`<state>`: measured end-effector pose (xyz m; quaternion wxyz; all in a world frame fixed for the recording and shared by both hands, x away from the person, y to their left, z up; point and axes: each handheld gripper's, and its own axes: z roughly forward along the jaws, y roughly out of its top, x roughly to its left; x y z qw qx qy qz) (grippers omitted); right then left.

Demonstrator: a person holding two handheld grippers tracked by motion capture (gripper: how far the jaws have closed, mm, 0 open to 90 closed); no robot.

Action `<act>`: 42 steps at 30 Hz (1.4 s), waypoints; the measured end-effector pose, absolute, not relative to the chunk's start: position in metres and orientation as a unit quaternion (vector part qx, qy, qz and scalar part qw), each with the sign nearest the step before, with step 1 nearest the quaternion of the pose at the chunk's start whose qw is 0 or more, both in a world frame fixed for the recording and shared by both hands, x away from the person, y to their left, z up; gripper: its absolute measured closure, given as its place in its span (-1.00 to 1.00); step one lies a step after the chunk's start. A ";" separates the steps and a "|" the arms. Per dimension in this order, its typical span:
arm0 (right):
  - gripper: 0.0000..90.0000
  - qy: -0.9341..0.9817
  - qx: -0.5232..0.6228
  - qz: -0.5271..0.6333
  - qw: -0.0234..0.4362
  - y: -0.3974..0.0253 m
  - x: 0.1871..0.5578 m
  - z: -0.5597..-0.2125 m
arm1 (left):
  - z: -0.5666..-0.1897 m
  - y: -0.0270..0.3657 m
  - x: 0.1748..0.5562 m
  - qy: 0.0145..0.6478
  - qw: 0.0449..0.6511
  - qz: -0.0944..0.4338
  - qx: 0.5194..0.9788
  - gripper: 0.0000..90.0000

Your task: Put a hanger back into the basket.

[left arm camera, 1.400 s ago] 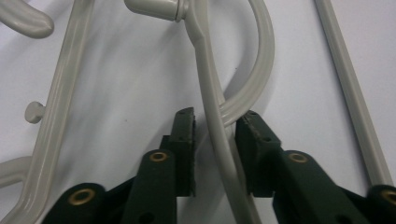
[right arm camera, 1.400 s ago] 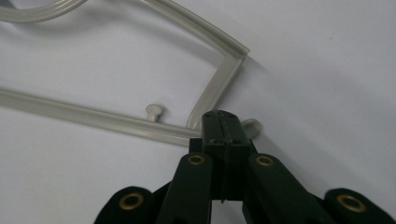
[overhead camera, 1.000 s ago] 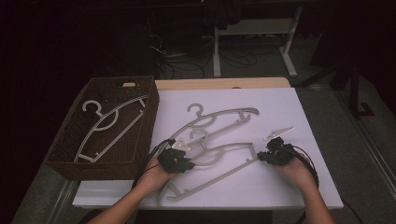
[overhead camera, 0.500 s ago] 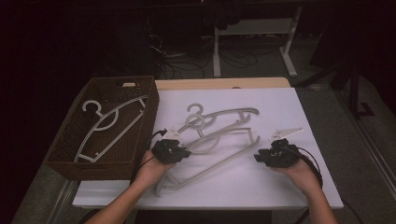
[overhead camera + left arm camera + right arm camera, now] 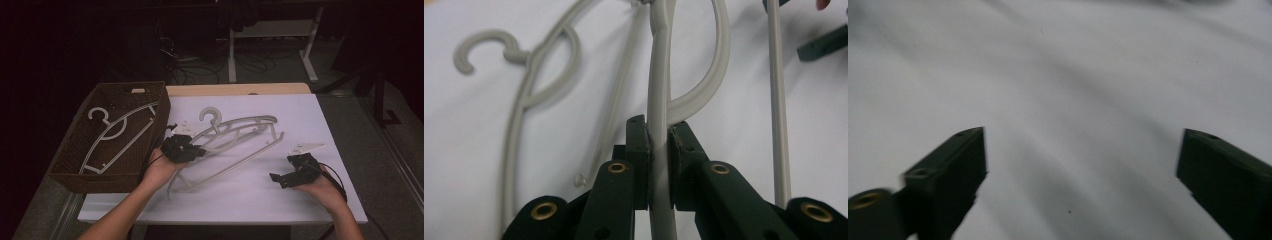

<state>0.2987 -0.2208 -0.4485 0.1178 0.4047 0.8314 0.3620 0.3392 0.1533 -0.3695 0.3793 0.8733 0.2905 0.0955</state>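
In the left gripper view my left gripper (image 5: 659,137) is shut on the thin arm of a grey plastic hanger (image 5: 658,90). In the high view that gripper (image 5: 199,149) holds the hanger (image 5: 226,167) at its left end, just right of the basket. A second grey hanger (image 5: 235,125) lies beside it on the white table, its hook (image 5: 471,50) pointing away. My right gripper (image 5: 285,173) hovers near the table's front right, apart from both hangers. Its jaws stand wide open (image 5: 1080,150) over bare white tabletop.
A brown wicker basket (image 5: 70,155) stands at the table's left edge with one more grey hanger (image 5: 117,135) lying inside. Behind the white table (image 5: 300,110) the floor is dark, with desk legs and cables.
My left gripper has carried its end of the hanger leftward and farther from me, toward the basket. The right gripper has come off the hanger's other end and drawn back toward the front right.
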 end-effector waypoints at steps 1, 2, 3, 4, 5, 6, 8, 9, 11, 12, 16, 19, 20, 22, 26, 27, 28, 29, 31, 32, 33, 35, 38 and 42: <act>-1.00 0.830 0.405 0.363 0.120 -0.221 0.299 -0.448 | -0.365 0.154 0.340 0.287 0.380 0.098 0.874 0.82; -1.00 0.828 0.406 0.366 0.123 -0.222 0.299 -0.448 | -0.361 0.154 0.341 0.285 0.382 0.100 0.873 0.82; -1.00 0.826 0.407 0.369 0.126 -0.222 0.299 -0.447 | -0.356 0.154 0.342 0.284 0.383 0.102 0.873 0.82; -1.00 0.823 0.408 0.373 0.128 -0.223 0.299 -0.446 | -0.351 0.155 0.343 0.281 0.384 0.104 0.874 0.82; -1.00 0.823 0.408 0.374 0.130 -0.223 0.299 -0.446 | -0.346 0.156 0.345 0.278 0.383 0.107 0.875 0.82; -1.00 0.823 0.408 0.373 0.131 -0.224 0.299 -0.445 | -0.342 0.157 0.346 0.276 0.383 0.111 0.874 0.82; -1.00 0.823 0.407 0.373 0.132 -0.224 0.299 -0.446 | -0.331 0.160 0.349 0.272 0.383 0.117 0.875 0.82; -1.00 0.823 0.407 0.373 0.133 -0.224 0.299 -0.446 | -0.326 0.162 0.351 0.271 0.384 0.120 0.875 0.82; -1.00 0.823 0.409 0.372 0.131 -0.225 0.299 -0.446 | -0.317 0.167 0.354 0.272 0.385 0.126 0.873 0.82; -1.00 0.823 0.409 0.371 0.132 -0.225 0.299 -0.446 | -0.312 0.170 0.356 0.272 0.386 0.131 0.872 0.82; -1.00 0.822 0.409 0.373 0.133 -0.225 0.299 -0.445 | -0.297 0.184 0.363 0.276 0.388 0.143 0.868 0.82; -1.00 0.820 0.411 0.374 0.135 -0.226 0.299 -0.445 | -0.288 0.197 0.368 0.281 0.389 0.153 0.864 0.82; -1.00 0.820 0.412 0.375 0.135 -0.226 0.299 -0.445 | -0.285 0.201 0.369 0.283 0.387 0.157 0.864 0.82; -1.00 0.819 0.412 0.375 0.136 -0.226 0.299 -0.445 | -0.280 0.211 0.372 0.286 0.384 0.166 0.862 0.82; -1.00 0.819 0.412 0.375 0.136 -0.226 0.299 -0.445 | -0.272 0.232 0.377 0.299 0.382 0.181 0.856 0.82; -1.00 0.819 0.412 0.375 0.136 -0.226 0.299 -0.445 | -0.270 0.237 0.378 0.304 0.383 0.183 0.853 0.82; -1.00 0.819 0.412 0.375 0.137 -0.226 0.300 -0.445 | -0.269 0.242 0.379 0.306 0.383 0.186 0.852 0.82; -1.00 0.819 0.412 0.375 0.137 -0.226 0.300 -0.445 | -0.267 0.248 0.380 0.308 0.383 0.190 0.850 0.82; -1.00 0.818 0.412 0.377 0.138 -0.226 0.299 -0.444 | -0.264 0.259 0.381 0.317 0.380 0.197 0.846 0.82; -1.00 0.817 0.413 0.377 0.138 -0.226 0.299 -0.444 | -0.263 0.265 0.381 0.320 0.380 0.200 0.845 0.82; -1.00 0.817 0.413 0.377 0.139 -0.226 0.299 -0.444 | -0.262 0.270 0.382 0.324 0.380 0.203 0.843 0.82; -1.00 0.817 0.413 0.377 0.139 -0.226 0.299 -0.444 | -0.260 0.282 0.384 0.332 0.374 0.210 0.840 0.82; -1.00 0.818 0.412 0.377 0.140 -0.226 0.300 -0.444 | -0.259 0.301 0.386 0.347 0.370 0.218 0.834 0.82; -1.00 0.819 0.411 0.376 0.139 -0.225 0.300 -0.445 | -0.260 0.325 0.388 0.362 0.366 0.224 0.827 0.82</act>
